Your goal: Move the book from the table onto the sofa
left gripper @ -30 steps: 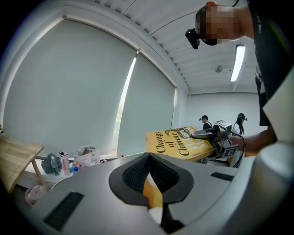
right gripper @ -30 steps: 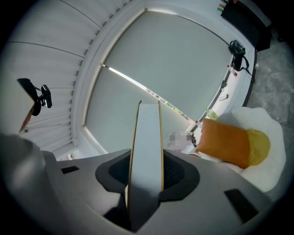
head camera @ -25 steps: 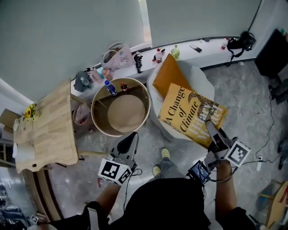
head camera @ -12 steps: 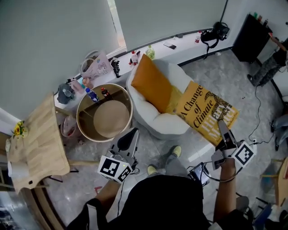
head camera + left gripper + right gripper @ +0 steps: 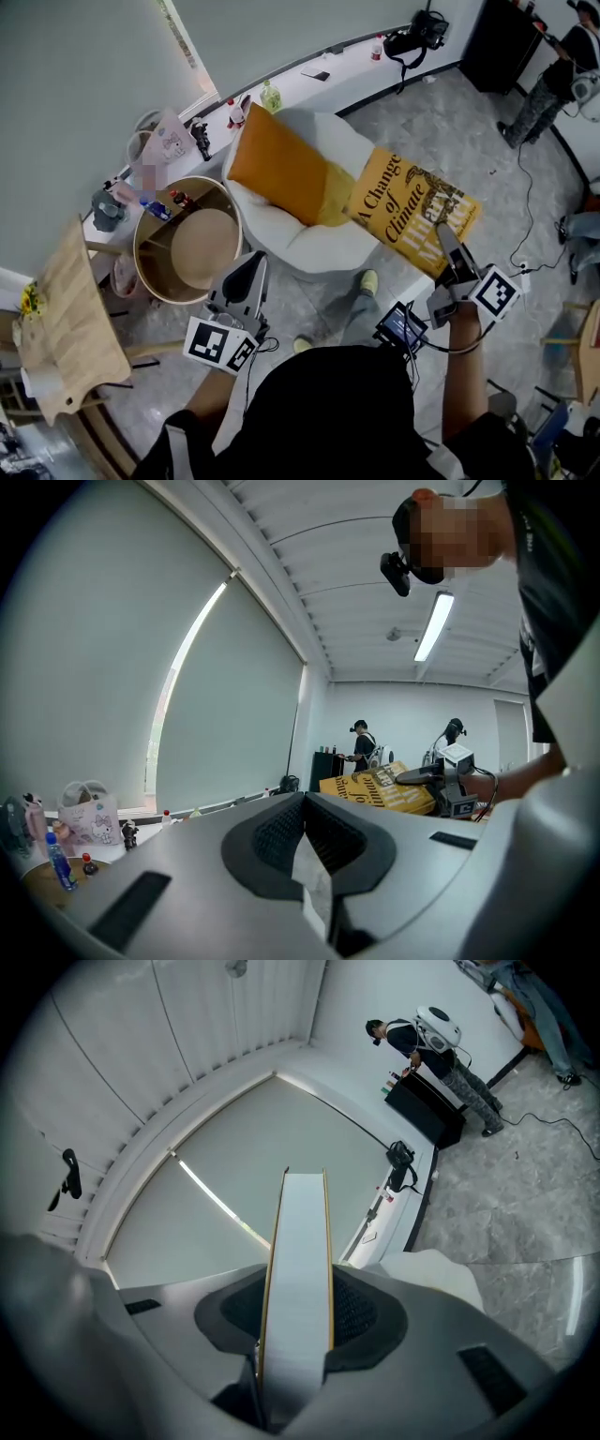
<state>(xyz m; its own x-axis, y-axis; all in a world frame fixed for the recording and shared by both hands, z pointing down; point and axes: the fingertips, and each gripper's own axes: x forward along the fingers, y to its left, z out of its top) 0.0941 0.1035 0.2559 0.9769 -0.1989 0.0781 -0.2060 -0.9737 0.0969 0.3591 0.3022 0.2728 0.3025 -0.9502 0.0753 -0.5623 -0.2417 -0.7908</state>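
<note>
**Book in the air, at the sofa's edge**

Since a second ago the scene has swung round. The sofa (image 5: 314,246) and its orange cushion (image 5: 279,167), then half hidden behind the book (image 5: 412,208), now lie open at the book's 9 o'clock, and the wooden table (image 5: 66,314) has slid off towards 8 o'clock.

The right gripper (image 5: 442,240) is clamped on the book's near edge, and its own view shows the page block (image 5: 298,1269) pinched between the pads. The book hangs clear of the floor, cover up, with its far corner overlapping the sofa's right side and the cushion's lower end. The left gripper (image 5: 249,272) is closed on nothing and sits at the sofa's 7 o'clock.

This looks like the carry step, nearly over. The next move likely calls for shifting the book towards 9 o'clock, over the seat. It would then be lowered flat before the jaws let go, since a one-edge hold lets it droop.
</note>
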